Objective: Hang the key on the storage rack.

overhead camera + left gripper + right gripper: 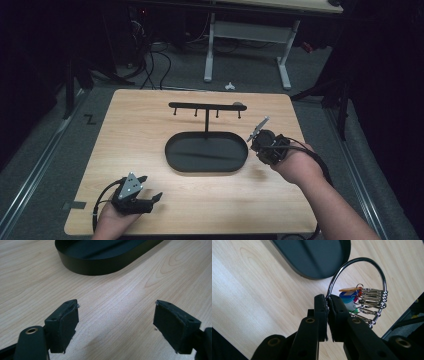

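The wooden table [150,120], light in grain and brightly lit from above, stands on grey carpet [45,165]. Everything around it falls off into darkness. Beyond the table's far edge a second desk [280,5] stands on white legs [209,50], and a small white object [229,86] lies on the carpet between the two. Left of those legs, black cables [150,60] trail across the floor from dim equipment. A pale floor rail [30,170] runs along the table's left side. A dark stand [340,100] rises off the table's right far corner.

Black tools [150,200], trailing black cables
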A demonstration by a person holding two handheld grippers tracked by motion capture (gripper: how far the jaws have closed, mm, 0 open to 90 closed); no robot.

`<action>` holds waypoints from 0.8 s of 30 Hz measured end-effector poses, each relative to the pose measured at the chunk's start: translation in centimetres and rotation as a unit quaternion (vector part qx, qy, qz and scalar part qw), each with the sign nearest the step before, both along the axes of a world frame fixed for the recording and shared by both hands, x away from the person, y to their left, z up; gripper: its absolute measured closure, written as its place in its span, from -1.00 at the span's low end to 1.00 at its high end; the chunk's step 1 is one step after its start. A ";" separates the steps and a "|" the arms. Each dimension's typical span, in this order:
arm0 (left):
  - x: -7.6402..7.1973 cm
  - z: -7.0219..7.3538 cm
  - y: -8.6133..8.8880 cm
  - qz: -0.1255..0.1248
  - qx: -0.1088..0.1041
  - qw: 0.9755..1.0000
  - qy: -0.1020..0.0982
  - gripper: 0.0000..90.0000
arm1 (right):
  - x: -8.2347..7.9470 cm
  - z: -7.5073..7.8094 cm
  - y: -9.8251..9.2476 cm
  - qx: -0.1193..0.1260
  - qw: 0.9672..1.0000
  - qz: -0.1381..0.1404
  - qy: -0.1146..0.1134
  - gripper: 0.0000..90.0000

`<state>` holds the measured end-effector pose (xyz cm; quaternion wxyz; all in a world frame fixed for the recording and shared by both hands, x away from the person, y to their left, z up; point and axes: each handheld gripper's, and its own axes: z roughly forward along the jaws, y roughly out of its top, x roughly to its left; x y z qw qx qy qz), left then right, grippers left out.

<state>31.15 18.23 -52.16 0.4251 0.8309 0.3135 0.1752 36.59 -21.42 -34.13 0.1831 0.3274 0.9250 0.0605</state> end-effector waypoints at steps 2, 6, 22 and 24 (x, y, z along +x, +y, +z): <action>0.0 0.0 0.0 0.000 -0.001 1.000 -0.001 -0.54 | 0.3 0.4 0.2 0.000 1.000 0.003 -0.004 0.89; 0.0 0.0 0.0 0.000 -0.001 1.000 0.001 -0.54 | 0.6 0.8 0.6 0.003 1.000 0.006 -0.005 0.89; 0.0 0.0 0.2 0.004 -0.004 1.000 -0.001 -0.54 | 2.8 2.1 2.1 0.000 1.000 0.006 -0.027 0.90; 0.0 0.0 0.2 0.004 -0.004 1.000 -0.001 -0.54 | 3.0 2.4 2.4 -0.001 1.000 0.005 -0.029 0.89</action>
